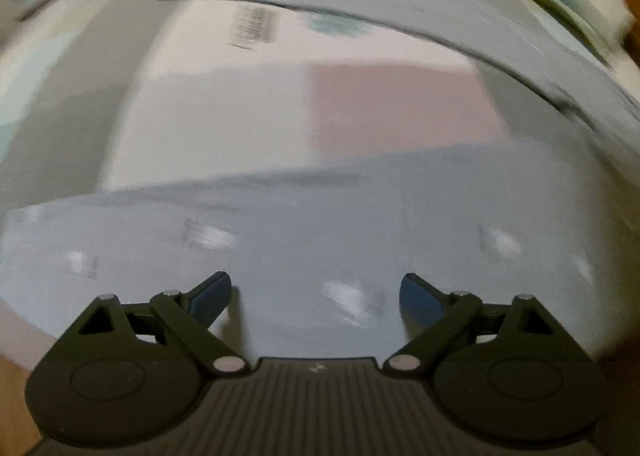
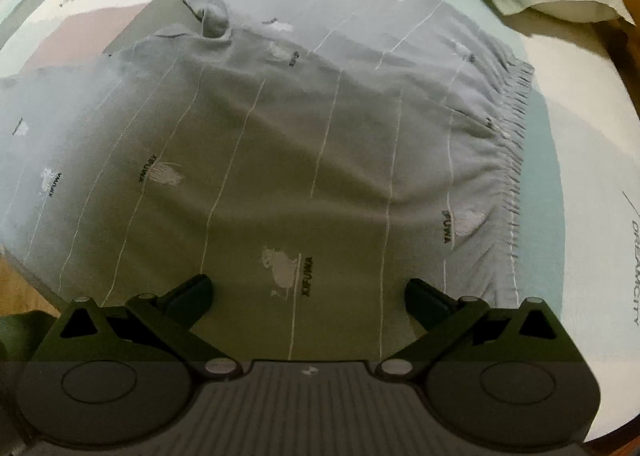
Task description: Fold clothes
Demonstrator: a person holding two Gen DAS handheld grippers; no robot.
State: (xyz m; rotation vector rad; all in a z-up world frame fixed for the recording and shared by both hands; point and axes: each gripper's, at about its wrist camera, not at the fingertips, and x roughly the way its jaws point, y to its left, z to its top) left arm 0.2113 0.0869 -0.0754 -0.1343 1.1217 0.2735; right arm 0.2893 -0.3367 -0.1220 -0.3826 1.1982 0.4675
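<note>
Both grippers' fingers [image 2: 192,296] spread apart, empty, above soft grey pinstriped shorts [image 2: 280,144].

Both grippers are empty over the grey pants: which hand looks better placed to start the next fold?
Probably right: the right gripper, open, sits over the grey pants near the gathered waistband. The left gripper, open, has a blurred view.

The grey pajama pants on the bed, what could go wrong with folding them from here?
The grey pajama pants carry a bunched knot of fabric; folding over it would likely leave a lump. Both the left gripper and the right gripper are open above the cloth, so a shallow pinch may also catch the bedsheet.
</note>
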